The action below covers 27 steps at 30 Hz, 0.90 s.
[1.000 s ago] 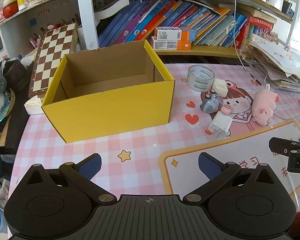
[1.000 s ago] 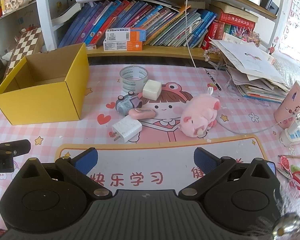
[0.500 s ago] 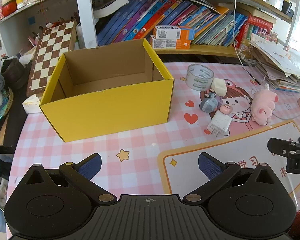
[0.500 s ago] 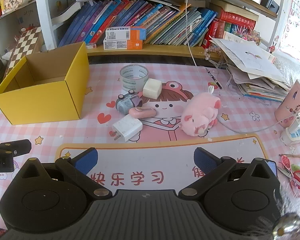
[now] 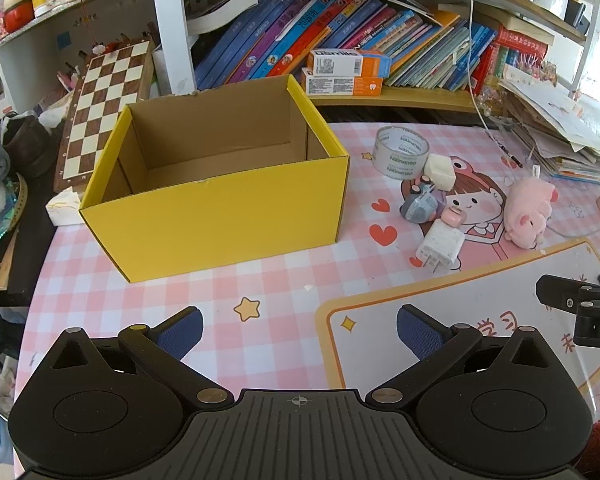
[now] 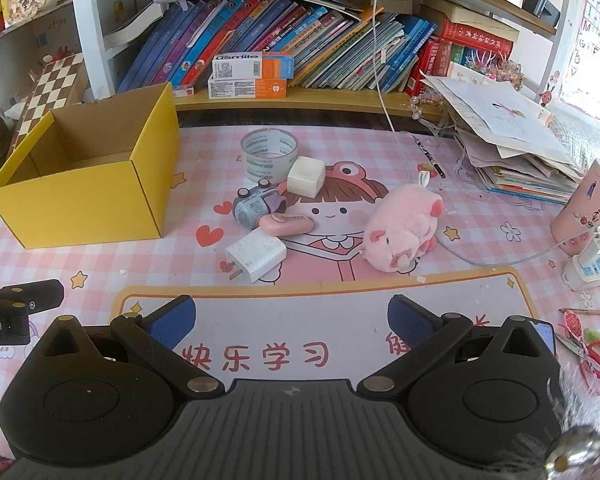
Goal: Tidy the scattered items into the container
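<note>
So far nothing is held: the left tool (image 5: 298, 326) is spread wide at the bottom of its frame, and the right tool (image 6: 290, 318) is spread just as wide, with only the printed mat on the surface (image 6: 480, 184) seen between the fingers. The yellow box (image 5: 220, 216) is seen at centre left of the left view, open at the top and, as far as can be seen, empty.

The things to be tidied are gathered in the middle of the right view, to the right of the box: a tape roll (image 6: 269, 153) at the back, a white cube (image 6: 306, 176) just beside it, a small grey toy (image 6: 254, 206) touching a flat pink case (image 6: 286, 224), a white charger (image 6: 256, 256) nearest the tool, and a pink plush pig (image 6: 402, 230) set apart at centre right.

The first pick is judged to be the step in hand. The charger is best taken first, since it lies closest and clear of most neighbours; its flat sides should be squared between the fingers, and the prongs at its lower left avoided. The grey toy and pink case should be separated rather than pinched together. The plush can be squeezed at its body. Each thing should be lowered inside the box walls before it is released.
</note>
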Tool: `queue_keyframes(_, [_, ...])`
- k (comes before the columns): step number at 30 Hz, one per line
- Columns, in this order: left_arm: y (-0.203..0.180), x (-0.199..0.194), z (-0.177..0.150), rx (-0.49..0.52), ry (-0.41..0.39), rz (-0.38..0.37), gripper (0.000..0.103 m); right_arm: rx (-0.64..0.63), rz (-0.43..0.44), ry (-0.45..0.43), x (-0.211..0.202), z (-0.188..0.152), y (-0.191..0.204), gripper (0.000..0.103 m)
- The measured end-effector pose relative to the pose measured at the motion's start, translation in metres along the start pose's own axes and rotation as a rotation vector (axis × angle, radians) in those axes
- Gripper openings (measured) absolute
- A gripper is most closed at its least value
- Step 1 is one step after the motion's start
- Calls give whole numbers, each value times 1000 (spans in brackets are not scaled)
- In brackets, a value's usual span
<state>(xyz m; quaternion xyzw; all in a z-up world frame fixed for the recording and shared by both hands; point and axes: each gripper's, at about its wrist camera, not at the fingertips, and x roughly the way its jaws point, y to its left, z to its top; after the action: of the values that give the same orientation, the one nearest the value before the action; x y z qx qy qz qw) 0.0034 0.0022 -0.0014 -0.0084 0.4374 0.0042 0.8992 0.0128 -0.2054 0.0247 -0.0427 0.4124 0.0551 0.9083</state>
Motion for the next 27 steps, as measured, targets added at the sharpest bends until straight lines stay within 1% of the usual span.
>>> queue_keyframes(21, [0,1,1,7,5,14,103,2,1,4,1,-1,0,103])
queue_keyframes(27, [-1,4,0,11,19,-4,103,1,4,9,3,-1,-1,103])
